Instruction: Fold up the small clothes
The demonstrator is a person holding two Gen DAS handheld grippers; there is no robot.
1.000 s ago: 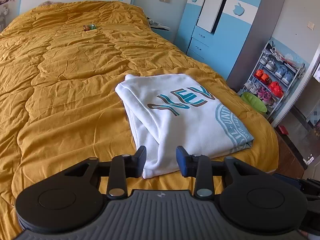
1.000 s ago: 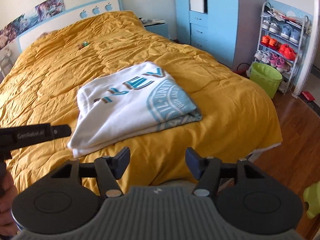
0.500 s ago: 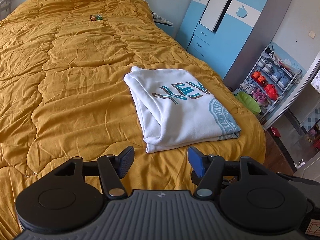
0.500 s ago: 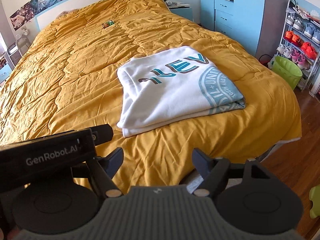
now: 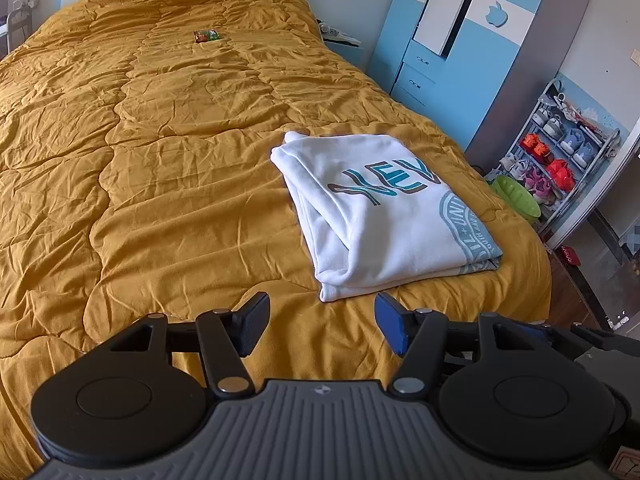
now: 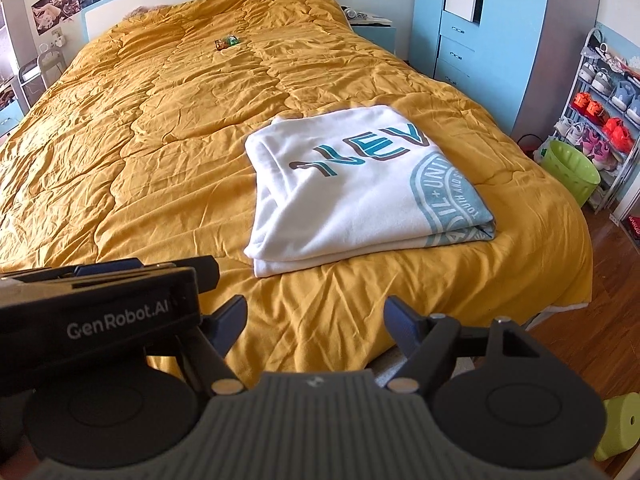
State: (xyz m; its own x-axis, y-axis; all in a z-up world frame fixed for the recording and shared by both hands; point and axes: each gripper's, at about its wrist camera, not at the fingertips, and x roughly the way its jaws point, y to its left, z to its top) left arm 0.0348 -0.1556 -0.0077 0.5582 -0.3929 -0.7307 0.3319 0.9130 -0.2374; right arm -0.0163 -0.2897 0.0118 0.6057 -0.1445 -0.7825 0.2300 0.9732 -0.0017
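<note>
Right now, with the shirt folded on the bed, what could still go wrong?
1. The folded shirt lies near the bed's foot edge; a nudge might slide it off.
2. Its layers look loose at the near corner, so they may spring open.
3. Both grippers are open and empty, so nothing holds it.

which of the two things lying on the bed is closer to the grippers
The folded white shirt with teal lettering, lying just beyond the open fingertips near the foot of the bed. The small green and orange packet lies far off, toward the headboard.
</note>
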